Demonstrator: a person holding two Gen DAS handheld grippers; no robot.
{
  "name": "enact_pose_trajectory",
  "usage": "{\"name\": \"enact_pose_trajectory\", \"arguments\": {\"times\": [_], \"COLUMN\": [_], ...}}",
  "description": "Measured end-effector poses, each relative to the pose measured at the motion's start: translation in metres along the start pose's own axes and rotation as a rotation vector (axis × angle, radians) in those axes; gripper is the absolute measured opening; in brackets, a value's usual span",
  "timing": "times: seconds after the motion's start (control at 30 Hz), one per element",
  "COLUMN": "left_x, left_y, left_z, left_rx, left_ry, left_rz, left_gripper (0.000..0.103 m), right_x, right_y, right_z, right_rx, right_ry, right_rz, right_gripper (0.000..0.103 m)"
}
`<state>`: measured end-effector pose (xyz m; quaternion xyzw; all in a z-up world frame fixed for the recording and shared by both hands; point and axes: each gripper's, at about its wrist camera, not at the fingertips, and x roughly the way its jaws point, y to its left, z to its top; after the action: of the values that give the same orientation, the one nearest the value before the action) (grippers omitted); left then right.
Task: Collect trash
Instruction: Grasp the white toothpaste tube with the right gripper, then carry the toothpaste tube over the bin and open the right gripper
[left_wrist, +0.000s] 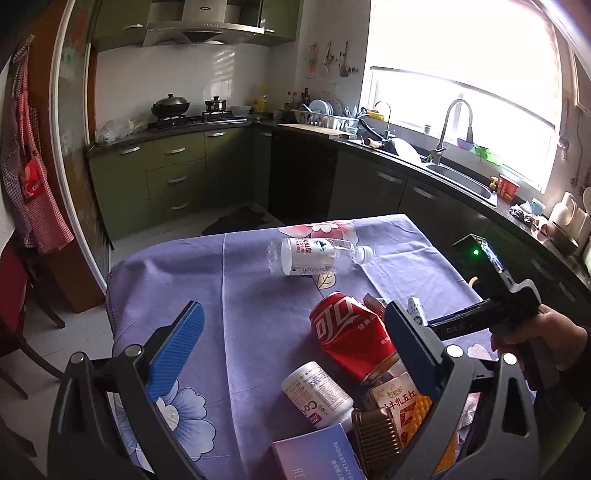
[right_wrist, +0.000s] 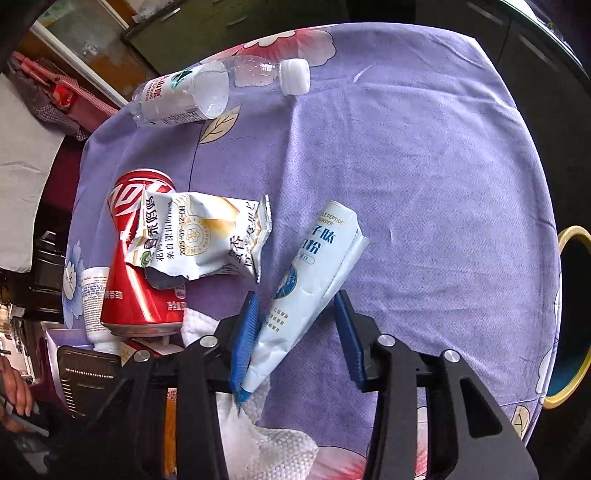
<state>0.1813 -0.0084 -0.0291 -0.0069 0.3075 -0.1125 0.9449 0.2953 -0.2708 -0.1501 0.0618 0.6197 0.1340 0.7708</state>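
A purple flowered tablecloth (right_wrist: 424, 166) carries the trash. My right gripper (right_wrist: 295, 317) is open, its blue fingers on either side of a white and blue powder sachet (right_wrist: 314, 273) that lies between them. Left of it lie a torn white snack wrapper (right_wrist: 199, 236) over a crushed red cola can (right_wrist: 136, 280), a white pill bottle (right_wrist: 94, 306) and a white tissue (right_wrist: 258, 435). A clear plastic water bottle (right_wrist: 207, 88) lies farther off. My left gripper (left_wrist: 291, 332) is open and empty above the can (left_wrist: 351, 339), the pill bottle (left_wrist: 317, 395), a snack packet (left_wrist: 402, 406) and a purple box (left_wrist: 317, 458).
A yellow-rimmed bin (right_wrist: 572, 314) stands beside the table at the right. Behind the table are green kitchen cabinets (left_wrist: 177, 173), a stove with pots (left_wrist: 184, 110), a sink with tap (left_wrist: 454, 170) and a bright window. A red apron (left_wrist: 33, 166) hangs at the left.
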Motion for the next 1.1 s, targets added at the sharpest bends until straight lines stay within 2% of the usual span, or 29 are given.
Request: {"name": "enact_pose_trajectory", "arguments": {"times": [0.13, 0.2, 0.47, 0.67, 0.73, 0.87, 0.97, 1.1], "left_x": [-0.001, -0.002, -0.005, -0.011, -0.013, -0.014, -0.014, -0.011], "left_y": [-0.001, 0.000, -0.003, -0.015, -0.019, -0.027, -0.034, -0.042], "left_z": [-0.002, -0.002, -0.003, -0.001, -0.001, 0.000, 0.002, 0.005], "left_rx": [0.002, 0.002, 0.012, 0.038, 0.046, 0.058, 0.067, 0.076], "left_ry": [0.002, 0.000, 0.001, -0.005, -0.006, -0.008, -0.005, 0.001], "left_rz": [-0.002, 0.001, 0.016, 0.016, 0.014, 0.009, 0.002, 0.002], "left_gripper": [0.093, 0.093, 0.093, 0.094, 0.094, 0.094, 0.094, 0.094], "right_x": [0.001, -0.004, -0.052, -0.107, -0.127, -0.158, -0.160, -0.147], "right_y": [0.009, 0.009, 0.001, -0.032, -0.060, -0.139, -0.190, -0.249], "right_z": [-0.003, -0.007, -0.016, -0.035, -0.044, -0.064, -0.076, -0.086], "right_rx": [-0.013, -0.013, -0.008, 0.033, 0.069, 0.196, 0.283, 0.376], "right_ry": [-0.019, -0.035, -0.169, -0.295, -0.333, -0.400, -0.402, -0.369], "right_rz": [0.001, 0.005, 0.007, -0.017, -0.045, -0.189, -0.284, -0.351], "right_gripper": [0.023, 0.019, 0.015, 0.015, 0.015, 0.015, 0.016, 0.019]}}
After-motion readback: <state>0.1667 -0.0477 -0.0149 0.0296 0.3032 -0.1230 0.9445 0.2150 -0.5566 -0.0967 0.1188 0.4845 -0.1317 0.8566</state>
